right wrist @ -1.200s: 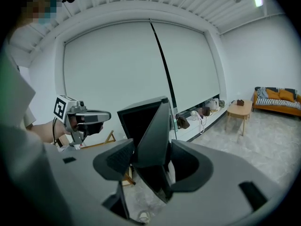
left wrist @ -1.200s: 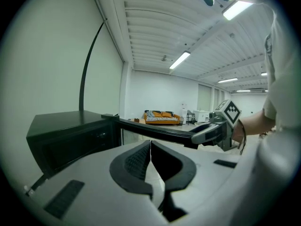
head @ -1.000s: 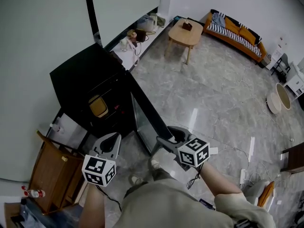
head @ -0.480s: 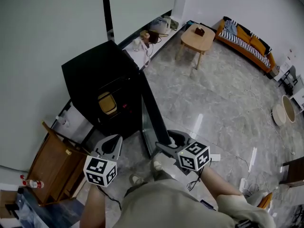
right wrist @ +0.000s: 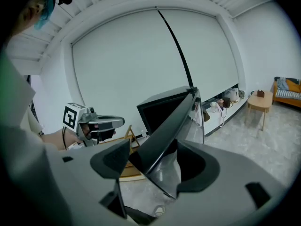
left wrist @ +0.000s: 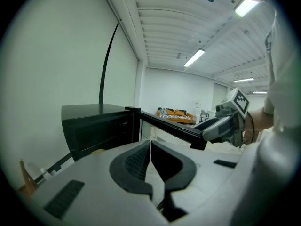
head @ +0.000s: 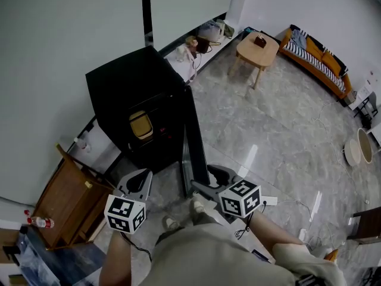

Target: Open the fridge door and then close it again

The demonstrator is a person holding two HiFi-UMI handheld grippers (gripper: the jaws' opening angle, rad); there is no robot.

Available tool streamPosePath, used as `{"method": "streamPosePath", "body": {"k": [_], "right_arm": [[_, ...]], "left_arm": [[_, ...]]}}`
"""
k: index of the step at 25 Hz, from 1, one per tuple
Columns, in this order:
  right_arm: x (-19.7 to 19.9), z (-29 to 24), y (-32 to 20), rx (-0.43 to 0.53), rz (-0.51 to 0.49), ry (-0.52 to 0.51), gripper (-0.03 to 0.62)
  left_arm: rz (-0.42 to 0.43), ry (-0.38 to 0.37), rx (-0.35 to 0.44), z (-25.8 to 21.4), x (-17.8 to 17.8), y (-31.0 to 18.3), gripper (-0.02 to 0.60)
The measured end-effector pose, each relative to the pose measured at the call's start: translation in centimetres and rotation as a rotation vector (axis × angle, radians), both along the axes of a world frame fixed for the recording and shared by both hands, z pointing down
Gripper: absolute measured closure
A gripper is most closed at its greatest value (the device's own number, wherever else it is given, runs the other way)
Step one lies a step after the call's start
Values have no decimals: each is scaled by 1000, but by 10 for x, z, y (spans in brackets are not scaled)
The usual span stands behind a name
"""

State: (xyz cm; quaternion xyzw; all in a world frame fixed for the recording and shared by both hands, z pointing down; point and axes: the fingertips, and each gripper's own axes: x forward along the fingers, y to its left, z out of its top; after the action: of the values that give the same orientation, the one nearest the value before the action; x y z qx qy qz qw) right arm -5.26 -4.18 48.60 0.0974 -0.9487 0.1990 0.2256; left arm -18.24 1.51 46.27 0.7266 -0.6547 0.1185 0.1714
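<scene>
**A:** On the right gripper (right wrist: 153,164) my fingers (right wrist: 112,158) have just been spreading. They're apart now, with the fridge door (right wrist: 164,126) edge between them, unpinched.

**B:** And the left gripper (left wrist: 150,159)?

**A:** Fingers together, empty, beside the door. The door stands wide of the fridge (head: 128,82), so I reckon closing comes next.

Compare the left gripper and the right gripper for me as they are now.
The left gripper has its jaws together with nothing between them. The right gripper has its jaws apart, and they have just been opening. The right gripper straddles the free edge of the fridge door, while the left gripper hangs beside the door, clear of it. Both point toward the fridge.
</scene>
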Motion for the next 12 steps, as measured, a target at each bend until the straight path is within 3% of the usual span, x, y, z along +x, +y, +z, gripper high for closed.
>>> {"method": "streamPosePath", "body": {"k": [12], "right_arm": [[-46, -8, 16, -16, -61, -37, 307]], "left_arm": [[-45, 1, -7, 1, -24, 12, 574]]}}
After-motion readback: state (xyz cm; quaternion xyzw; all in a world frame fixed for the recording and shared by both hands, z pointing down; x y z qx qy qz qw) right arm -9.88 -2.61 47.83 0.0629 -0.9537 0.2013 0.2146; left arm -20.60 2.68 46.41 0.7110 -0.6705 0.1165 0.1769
